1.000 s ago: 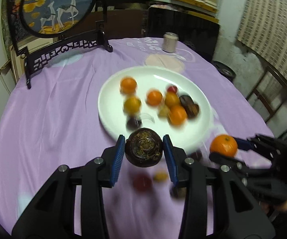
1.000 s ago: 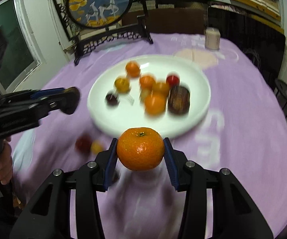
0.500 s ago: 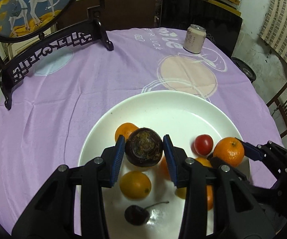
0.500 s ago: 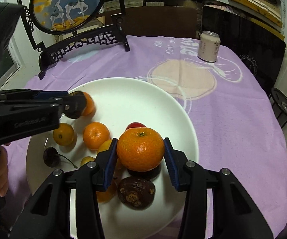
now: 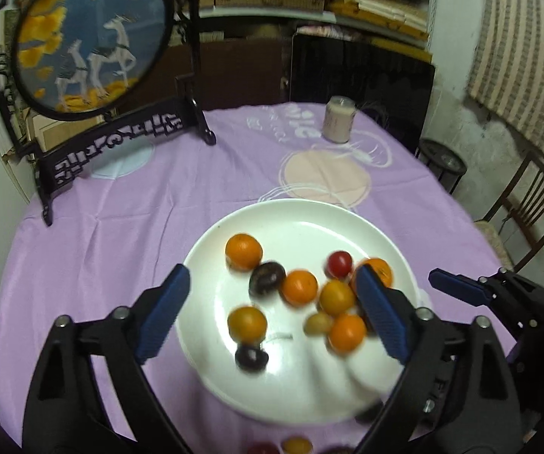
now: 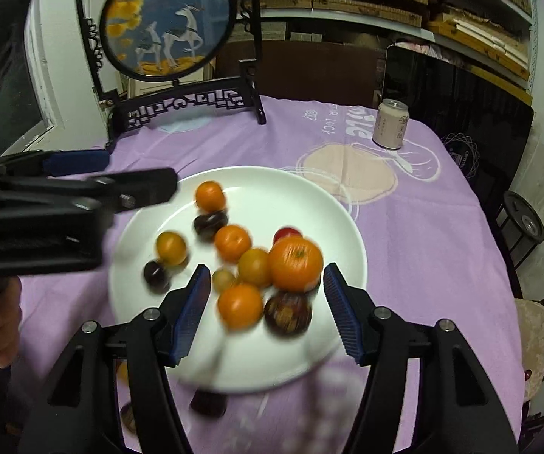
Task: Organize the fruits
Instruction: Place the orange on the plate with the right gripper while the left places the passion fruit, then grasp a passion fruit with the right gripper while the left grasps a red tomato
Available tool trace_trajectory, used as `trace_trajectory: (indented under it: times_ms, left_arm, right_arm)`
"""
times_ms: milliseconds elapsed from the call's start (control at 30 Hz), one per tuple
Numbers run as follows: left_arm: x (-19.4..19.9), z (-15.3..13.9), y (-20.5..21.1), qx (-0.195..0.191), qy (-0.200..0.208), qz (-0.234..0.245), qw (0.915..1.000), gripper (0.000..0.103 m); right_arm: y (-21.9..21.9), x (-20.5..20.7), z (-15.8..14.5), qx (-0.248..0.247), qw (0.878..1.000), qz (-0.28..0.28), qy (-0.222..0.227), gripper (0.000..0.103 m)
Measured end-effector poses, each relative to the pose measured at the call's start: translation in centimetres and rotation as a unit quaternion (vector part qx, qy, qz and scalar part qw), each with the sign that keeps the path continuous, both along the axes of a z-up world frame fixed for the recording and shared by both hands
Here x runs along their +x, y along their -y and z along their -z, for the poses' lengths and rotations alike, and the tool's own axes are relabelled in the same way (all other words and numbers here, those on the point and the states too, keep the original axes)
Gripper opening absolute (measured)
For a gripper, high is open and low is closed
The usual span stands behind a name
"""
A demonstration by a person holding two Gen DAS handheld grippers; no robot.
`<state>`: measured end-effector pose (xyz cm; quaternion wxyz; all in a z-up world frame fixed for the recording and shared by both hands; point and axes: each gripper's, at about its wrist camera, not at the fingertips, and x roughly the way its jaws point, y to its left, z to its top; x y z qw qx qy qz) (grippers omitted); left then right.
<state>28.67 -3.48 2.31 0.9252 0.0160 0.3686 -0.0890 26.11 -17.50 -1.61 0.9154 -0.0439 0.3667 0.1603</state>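
A white plate on the purple tablecloth holds several small fruits. My left gripper hovers over the plate's near side, its jaws opening wide and gripping nothing. A dark round fruit lies on the plate below them, beside an orange one. My right gripper is over the plate's right half with its jaws opening. A blurred mandarin sits between them, free of both pads, on top of the fruit pile. The left gripper shows at the left of the right wrist view.
A round deer picture on a black carved stand stands at the back left. A drink can is at the back. Loose fruits lie on the cloth before the plate. A wooden chair is to the right.
Both grippers carried their fruit in over the plate, then opened. The dark fruit left the left jaws and the mandarin left the right jaws. Both grippers have drawn back a little.
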Motion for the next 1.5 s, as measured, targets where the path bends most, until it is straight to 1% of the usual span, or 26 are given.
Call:
trace_trajectory:
  times_ms: [67, 133, 200, 267, 367, 467, 567, 733, 867, 933, 967, 1000, 1100, 1167, 1300, 1333, 1400, 1467, 1500]
  left_arm:
    - [-2.8, -0.4, -0.8, 0.0, 0.009, -0.004, 1.0, 0.094]
    - [-6.3, -0.2, -2.0, 0.013, 0.026, -0.017, 0.9994, 0.097]
    - [-9.0, 0.4, -3.0, 0.02, 0.038, -0.027, 0.9987, 0.098]
    - [-12.0, 1.8, -4.6, 0.027, 0.044, -0.048, 0.9975, 0.098]
    - [-14.7, 3.7, -6.8, 0.028, 0.034, -0.075, 0.9962, 0.098]
    - [-15.8, 5.6, -8.8, 0.008, 0.001, -0.09, 0.9959, 0.098]
    - [-16.2, 6.4, -9.7, 0.011, -0.012, -0.098, 0.9951, 0.098]
    - [-17.4, 6.6, -10.8, 0.008, -0.011, -0.101, 0.9948, 0.098]
    - [-17.6, 6.4, -10.7, 0.005, -0.011, -0.095, 0.9954, 0.098]
    - [-17.5, 6.4, -10.2, 0.007, -0.011, -0.087, 0.9961, 0.098]
    - [-17.4, 6.4, -9.9, 0.008, -0.013, -0.083, 0.9964, 0.098]
    - [-17.2, 6.6, -9.4, 0.011, -0.015, -0.078, 0.9968, 0.098]
    - [-16.5, 7.1, -8.2, 0.014, -0.025, -0.063, 0.9976, 0.098]
    - [-16.1, 7.5, -6.9, 0.017, -0.029, -0.046, 0.9984, 0.098]
    - [-15.5, 7.7, -4.7, 0.026, -0.02, -0.008, 0.9994, 0.098]
    - [-15.3, 7.7, -4.3, 0.028, -0.018, 0.0, 0.9995, 0.097]
    - [-14.6, 7.9, -3.8, 0.033, -0.016, 0.015, 0.9992, 0.088]
    - [-13.6, 8.5, -3.4, 0.043, -0.028, 0.022, 0.9984, 0.07]
    - [-13.1, 8.8, -3.3, 0.047, -0.036, 0.022, 0.998, 0.067]
  right_arm:
    - [0.5, -2.7, -0.2, 0.015, 1.0, -0.001, 0.0, 0.062]
    - [0.8, -5.5, 0.0, 0.025, 1.0, -0.003, -0.001, 0.062]
    - [1.0, -7.7, 0.6, 0.03, 1.0, -0.001, -0.005, 0.063]
    - [1.1, -10.1, 1.8, 0.044, 0.999, -0.003, -0.021, 0.063]
    - [0.2, -11.8, 3.6, 0.062, 0.996, -0.021, -0.053, 0.063]
    - [-1.4, -12.0, 5.1, 0.066, 0.994, -0.036, -0.076, 0.063]
    - [-3.0, -11.5, 6.1, 0.065, 0.992, -0.048, -0.093, 0.063]
    - [-5.8, -10.5, 7.5, 0.029, 0.992, -0.058, -0.105, 0.063]
    - [-6.8, -9.5, 8.3, 0.005, 0.993, -0.048, -0.11, 0.063]
    - [-6.9, -9.4, 8.4, 0.003, 0.994, -0.047, -0.1, 0.063]
    - [-6.9, -9.6, 8.4, 0.0, 0.994, -0.048, -0.094, 0.051]
    - [-7.0, -9.8, 8.4, -0.005, 0.995, -0.053, -0.087, 0.046]
    - [-6.3, -10.0, 8.4, 0.012, 0.993, -0.061, -0.099, 0.046]
    - [-5.2, -10.5, 8.1, 0.027, 0.992, -0.056, -0.108, 0.046]
    - [-2.3, -11.6, 7.6, 0.04, 0.993, -0.034, -0.107, 0.046]
    - [-1.4, -12.0, 7.6, 0.045, 0.993, -0.026, -0.109, 0.046]
    - [0.0, -12.4, 7.6, 0.056, 0.992, -0.013, -0.112, 0.046]
    - [1.4, -12.8, 7.7, 0.068, 0.991, 0.0, -0.115, 0.046]
    - [2.0, -13.0, 7.8, 0.074, 0.99, 0.006, -0.116, 0.046]
